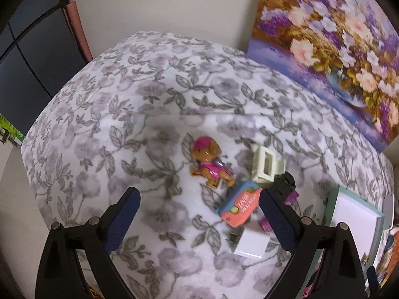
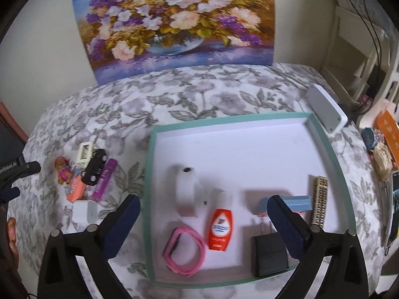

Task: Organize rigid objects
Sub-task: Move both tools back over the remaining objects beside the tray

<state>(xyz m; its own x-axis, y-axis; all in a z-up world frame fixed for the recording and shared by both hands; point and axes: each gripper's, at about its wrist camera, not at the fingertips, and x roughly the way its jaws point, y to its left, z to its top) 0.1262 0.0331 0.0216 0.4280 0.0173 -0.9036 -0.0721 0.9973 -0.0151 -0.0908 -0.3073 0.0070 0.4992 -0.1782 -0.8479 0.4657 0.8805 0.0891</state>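
The tray (image 2: 149, 199) held a red bottle (image 2: 220, 228) standing lengthwise, cap away, beside a pink band (image 2: 184, 254). Both grippers' fingers (image 2: 121, 226) stood apart, empty.

A floral grey-and-white cloth covers the table (image 2: 199, 94). At centre right of the right wrist view sits a teal-rimmed tray (image 2: 148, 199). Left of it, a cluster: dog figurine (image 2: 62, 170), cream clip (image 2: 84, 152), black toy car (image 2: 94, 166), purple tube (image 2: 104, 179), coral box (image 2: 76, 189), white charger (image 2: 83, 210). A white phone (image 2: 326, 108) lies upper right, and a flower painting (image 2: 174, 20) stands on the far edge.
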